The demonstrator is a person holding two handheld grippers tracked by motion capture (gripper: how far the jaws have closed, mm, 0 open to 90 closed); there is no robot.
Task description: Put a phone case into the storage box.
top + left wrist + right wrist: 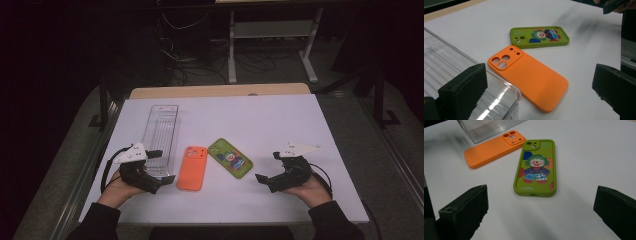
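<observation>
No readable text, label, brand name or number is found on anything shown. The only printed marking is a picture, not writing: a cartoon clown with green hair is printed on the back of the green phone case [535,167], among coloured dots.

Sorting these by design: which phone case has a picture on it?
The green silicone phone case, printed with a cartoon clown; the orange silicone phone case beside it is plain.
</observation>
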